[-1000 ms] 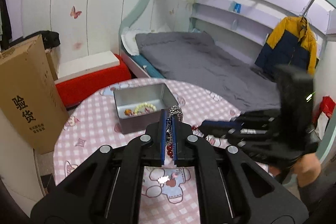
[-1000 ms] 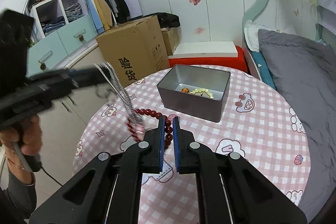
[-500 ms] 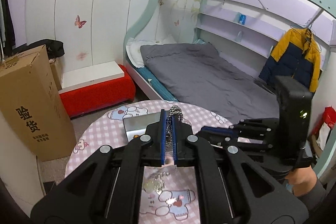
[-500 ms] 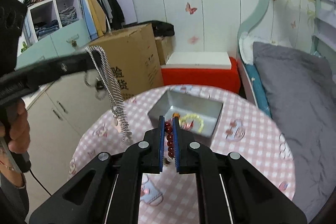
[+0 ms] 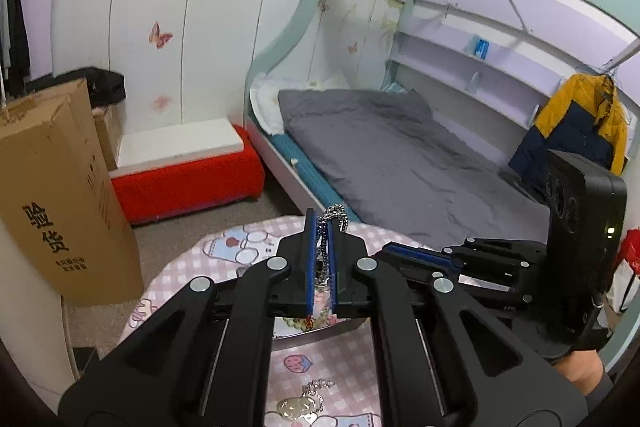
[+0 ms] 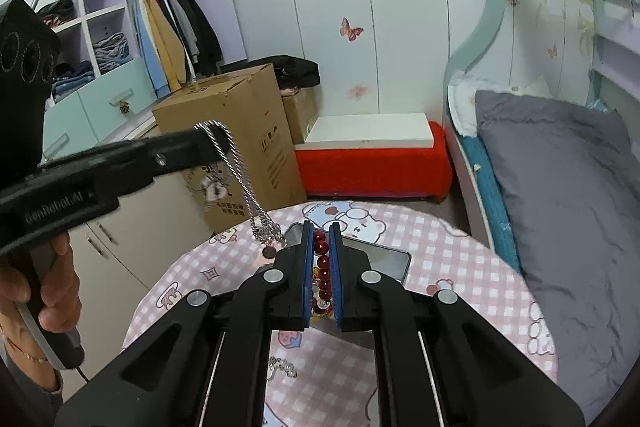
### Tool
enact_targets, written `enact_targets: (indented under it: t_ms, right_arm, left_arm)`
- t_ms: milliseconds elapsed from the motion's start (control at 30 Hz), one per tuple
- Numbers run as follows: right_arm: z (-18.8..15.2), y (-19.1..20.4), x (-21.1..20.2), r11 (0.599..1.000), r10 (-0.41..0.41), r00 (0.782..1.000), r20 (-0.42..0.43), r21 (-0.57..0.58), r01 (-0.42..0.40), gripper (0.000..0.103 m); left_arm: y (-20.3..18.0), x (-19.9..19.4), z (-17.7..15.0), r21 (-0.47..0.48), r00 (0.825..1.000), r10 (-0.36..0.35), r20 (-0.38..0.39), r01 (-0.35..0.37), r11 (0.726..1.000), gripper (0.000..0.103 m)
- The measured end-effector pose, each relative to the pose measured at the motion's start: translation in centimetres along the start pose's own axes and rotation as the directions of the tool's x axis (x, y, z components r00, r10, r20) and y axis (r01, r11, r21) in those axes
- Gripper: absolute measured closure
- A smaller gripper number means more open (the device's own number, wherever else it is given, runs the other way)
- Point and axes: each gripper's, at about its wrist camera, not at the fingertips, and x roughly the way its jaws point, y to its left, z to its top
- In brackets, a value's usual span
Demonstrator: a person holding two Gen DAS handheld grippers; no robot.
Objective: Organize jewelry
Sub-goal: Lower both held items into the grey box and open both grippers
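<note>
Fingers: left gripper [image 5: 321,227] clamped on silver chain necklace [image 6: 240,179], right gripper [image 6: 321,231] clamped on red bead bracelet [image 6: 322,267] | Landmark: metal tin [image 6: 384,259] on pink checked table [image 6: 460,267] | Necklace: dangles above tin's left edge | Bracelet: hangs over tin | Loose chain [image 5: 316,387]: on table, near side of tin
</note>
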Motion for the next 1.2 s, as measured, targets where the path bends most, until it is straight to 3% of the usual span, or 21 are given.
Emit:
enact_targets:
  t_ms: [400, 833, 867, 900, 933, 967, 1000, 1200]
  right_arm:
    - [-2.6, -1.4, 5.4, 1.000, -0.006, 0.995, -0.101, 0.023, 0.009, 0.097]
    - [-4.5, -3.0, 6.3, 0.996, 0.001, 0.990, -0.142, 0.087, 0.011, 0.095]
    - [-4.5, -3.0, 6.1, 0.996, 0.001, 0.990, -0.139, 0.087, 0.011, 0.095]
    - [-4.5, -3.0, 5.9, 0.996, 0.001, 0.991, -0.136, 0.086, 0.010, 0.095]
    - [-4.5, -3.0, 5.4, 0.996, 0.003, 0.992, -0.130, 0.086, 0.009, 0.095]
    - [-4.5, -2.9, 5.0, 0.996, 0.003, 0.992, -0.125, 0.085, 0.008, 0.095]
    - [-4.5, -2.8, 4.6, 0.996, 0.004, 0.993, -0.120, 0.084, 0.006, 0.095]
    - [-5.4, -1.5, 0.9, 0.998, 0.019, 0.996, -0.087, 0.054, -0.014, 0.094]
  left_arm:
    - [2.1, 8.5, -5.1, 0.003, 0.978, 0.034, -0.204, -0.034, 0.999, 0.098]
    - [2.0, 10.6, -7.3, 0.004, 0.951, 0.039, -0.308, -0.040, 0.999, 0.095]
    - [2.0, 10.4, -7.3, 0.002, 0.951, 0.039, -0.307, -0.040, 0.999, 0.093]
    - [2.0, 10.0, -7.2, 0.000, 0.952, 0.036, -0.303, -0.038, 0.999, 0.077]
    - [2.0, 9.6, -7.1, -0.002, 0.954, 0.039, -0.296, -0.041, 0.999, 0.049]
    - [2.1, 9.2, -7.1, -0.003, 0.958, 0.045, -0.282, -0.047, 0.999, 0.038]
    - [2.0, 8.2, -6.9, -0.001, 0.967, 0.047, -0.249, -0.048, 0.999, 0.038]
    - [1.1, 3.7, -7.9, 0.032, 0.980, 0.066, -0.189, -0.061, 0.998, 0.038]
